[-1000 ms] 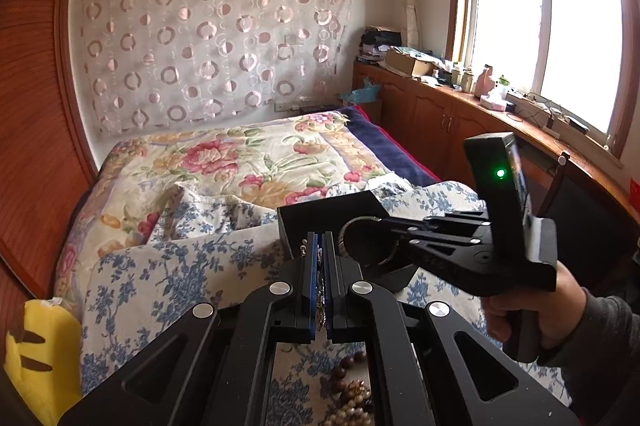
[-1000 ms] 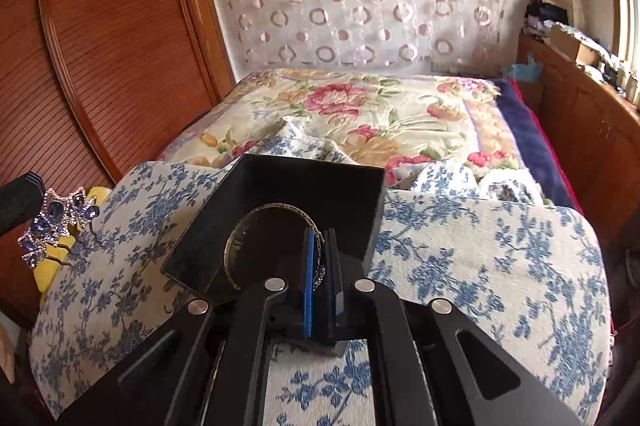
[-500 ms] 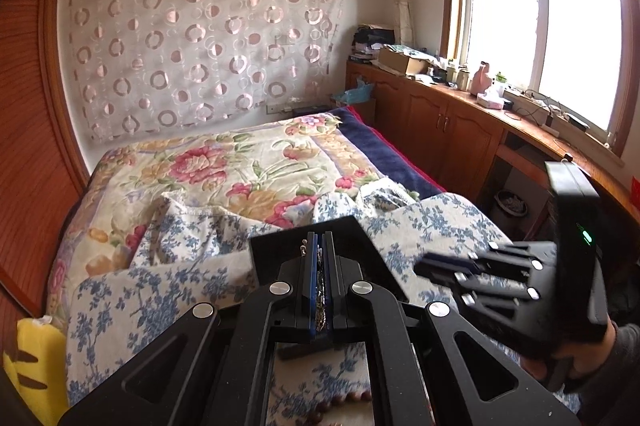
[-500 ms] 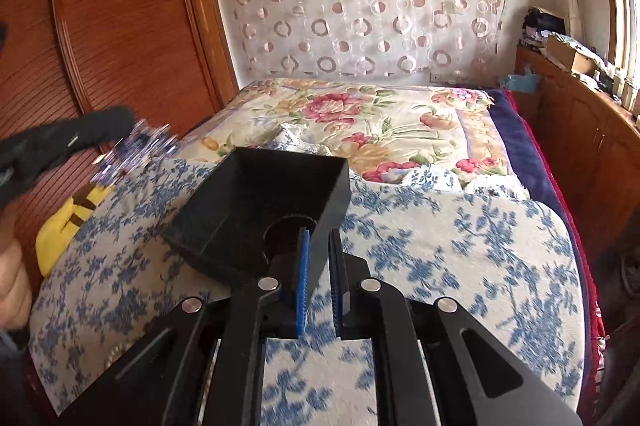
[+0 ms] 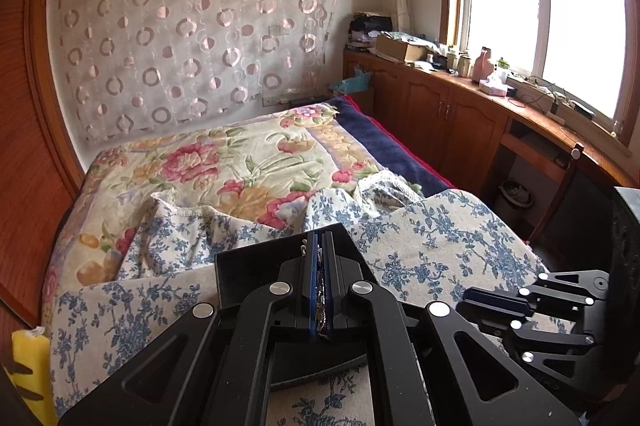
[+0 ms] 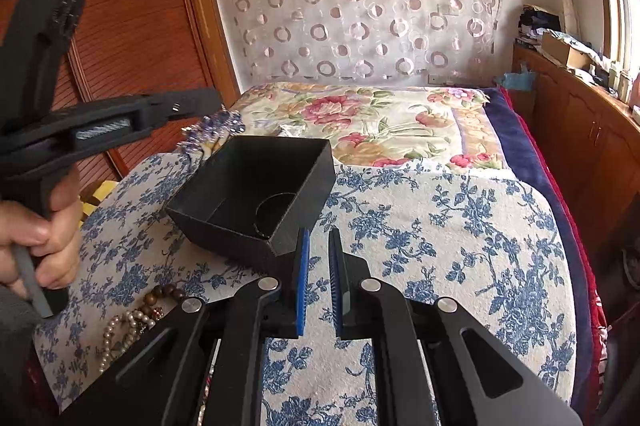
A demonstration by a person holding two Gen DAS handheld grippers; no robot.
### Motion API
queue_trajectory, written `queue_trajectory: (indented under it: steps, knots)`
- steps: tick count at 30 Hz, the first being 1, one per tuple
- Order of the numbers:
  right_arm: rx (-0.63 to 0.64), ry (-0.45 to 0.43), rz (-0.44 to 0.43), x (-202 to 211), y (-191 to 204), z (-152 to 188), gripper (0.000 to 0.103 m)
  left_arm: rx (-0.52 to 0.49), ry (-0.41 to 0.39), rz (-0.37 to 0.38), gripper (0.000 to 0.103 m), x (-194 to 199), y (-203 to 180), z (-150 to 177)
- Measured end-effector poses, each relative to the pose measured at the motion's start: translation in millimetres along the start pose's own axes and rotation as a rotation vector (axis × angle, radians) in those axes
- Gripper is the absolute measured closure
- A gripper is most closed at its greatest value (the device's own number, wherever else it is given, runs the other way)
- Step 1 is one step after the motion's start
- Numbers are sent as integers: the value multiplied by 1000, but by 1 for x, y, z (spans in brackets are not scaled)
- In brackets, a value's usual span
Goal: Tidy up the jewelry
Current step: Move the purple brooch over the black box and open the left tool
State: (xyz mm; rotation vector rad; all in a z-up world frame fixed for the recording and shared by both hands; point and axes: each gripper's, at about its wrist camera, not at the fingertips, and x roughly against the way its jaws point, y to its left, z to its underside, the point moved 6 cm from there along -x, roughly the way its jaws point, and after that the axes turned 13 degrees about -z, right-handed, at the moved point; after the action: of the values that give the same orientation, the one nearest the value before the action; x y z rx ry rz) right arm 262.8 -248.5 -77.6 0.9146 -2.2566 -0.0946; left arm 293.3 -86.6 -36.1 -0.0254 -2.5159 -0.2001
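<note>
L gripper [image 5: 319, 290] is clamping a sparkly purple jewelry piece [image 6: 214, 129], holding it just above the black box's [image 6: 256, 201] left rim. R gripper [image 6: 319, 280] is gaping narrowly w/ nothing between jaws, near box's front-right corner. Bead strands [image 6: 132, 318] are lying at the blue-floral cloth's [image 6: 460, 246] left edge.

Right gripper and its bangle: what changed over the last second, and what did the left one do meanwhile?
The right gripper let go of the bangle, which now lies in the black box, and backed away empty with a small gap between its fingers. The left gripper carried the purple jeweled piece in toward the box rim. The left grip stayed clamped; the box and the bead strands stayed put on the floral cloth.
</note>
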Motion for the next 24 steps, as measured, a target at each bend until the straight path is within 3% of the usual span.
queue_trajectory:
  steps: [10,24]
  knots:
    - [-3,8,9,1,-4,8,92,29,45,6,101,-14,2,17]
    - [31,12,22,14,17,33,92,1,40,12,100,44,23,64]
